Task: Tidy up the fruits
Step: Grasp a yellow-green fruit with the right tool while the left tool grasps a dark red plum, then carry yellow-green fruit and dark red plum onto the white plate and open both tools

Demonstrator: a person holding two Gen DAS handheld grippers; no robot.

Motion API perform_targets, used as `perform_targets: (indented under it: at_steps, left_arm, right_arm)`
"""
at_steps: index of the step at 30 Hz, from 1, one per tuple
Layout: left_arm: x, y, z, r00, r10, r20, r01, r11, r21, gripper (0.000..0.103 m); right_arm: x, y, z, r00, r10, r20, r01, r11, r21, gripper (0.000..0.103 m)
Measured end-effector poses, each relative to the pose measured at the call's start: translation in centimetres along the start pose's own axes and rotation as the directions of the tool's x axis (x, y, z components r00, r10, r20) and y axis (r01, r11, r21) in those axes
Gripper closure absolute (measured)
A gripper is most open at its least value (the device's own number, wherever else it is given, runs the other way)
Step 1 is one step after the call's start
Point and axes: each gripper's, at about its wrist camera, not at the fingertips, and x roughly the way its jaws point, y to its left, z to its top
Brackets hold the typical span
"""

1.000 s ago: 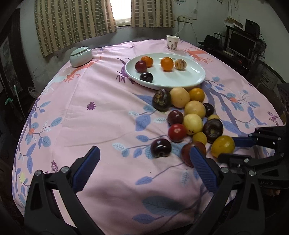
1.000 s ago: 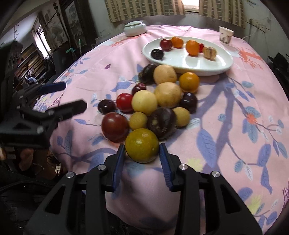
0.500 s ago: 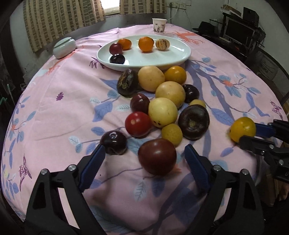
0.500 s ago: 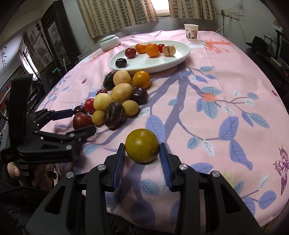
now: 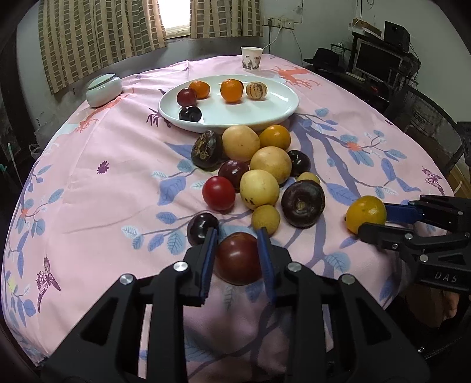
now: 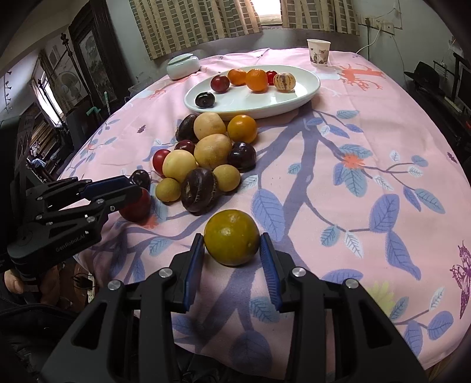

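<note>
Pink floral tablecloth (image 5: 97,188) — curtained window (image 5: 176,14).

A: Where is the plate (image 5: 282,113)?
B: It stands far back on the counter (image 5: 88,188). Five fruits lie in it, along its left and back side.

A: And the heap of fruit (image 5: 259,173)?
B: It lies just before the plate, in the middle of the counter.

A: What is behind the plate?
B: A paper cup (image 5: 251,58) is behind it to the right, and a lidded jar (image 5: 103,90) is to the left, near the curtains (image 5: 103,32).
</note>
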Motion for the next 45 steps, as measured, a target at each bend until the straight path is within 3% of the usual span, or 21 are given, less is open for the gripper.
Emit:
perform_targets:
  at_steps: [2,3,4,8,9,10,23,35,39,45]
  left_arm:
    - [0.1,-0.1,-0.4,1.0,-0.02,-0.011,0.02,1.0,0.007,0.065]
    - [0.4,-0.1,-0.6,0.999,-0.028,-0.031,0.029,1.0,0.008,0.048]
    - [1.0,-0.2,-0.8,0.997,-0.031,-0.064,0.031,0.999,0.009,0.041]
    - [1.4,0.3,-1.3,0.994,-0.086,-0.068,0.084,0.996,-0.031,0.05]
    - [1.3,0.3,-1.3,0.994,-0.096,-0.059,0.095,0.995,-0.03,0.064]
    - [1.1,0.0,-1.3,0.994,-0.092,-0.053,0.091,0.996,-0.02,0.066]
    - [-1.1,1.1,0.2,1.0,-0.023,0.013,0.024,0.999,-0.031,0.067]
    - [-1.2,3.5,3.7,0.999,0.007,0.039,-0.006,0.999,-0.047,0.067]
    - [-0.8,4.2,6.1,0.999,0.015,0.05,-0.014,0.999,-0.034,0.066]
    - [1.8,5.2,14.0,0.998,0.012,0.06,-0.014,0.999,0.031,0.066]
  right_arm:
    - [-0.1,0.1,0.0,1.0,-0.005,-0.001,0.005,1.0,0.004,0.064]
    - [-0.1,0.1,0.0,1.0,-0.006,-0.001,0.006,1.0,0.005,0.064]
    - [-0.1,0.2,0.0,1.0,-0.009,-0.002,0.009,1.0,0.006,0.064]
    - [-0.1,0.3,0.0,1.0,-0.011,-0.002,0.011,1.0,0.005,0.064]
    - [-0.1,0.3,0.0,1.0,-0.01,-0.002,0.01,1.0,0.006,0.064]
    - [-0.1,0.3,0.0,1.0,-0.01,-0.003,0.01,1.0,0.007,0.064]
    - [-0.1,0.8,0.8,1.0,0.005,0.003,-0.005,1.0,-0.011,0.064]
    - [0.0,0.2,4.0,0.999,0.009,0.043,-0.009,1.0,-0.002,0.064]
    - [0.3,-0.1,6.3,0.999,0.002,0.047,-0.001,1.0,-0.025,0.064]
    - [1.6,-1.3,13.2,0.997,-0.035,0.075,0.042,0.994,-0.097,0.064]
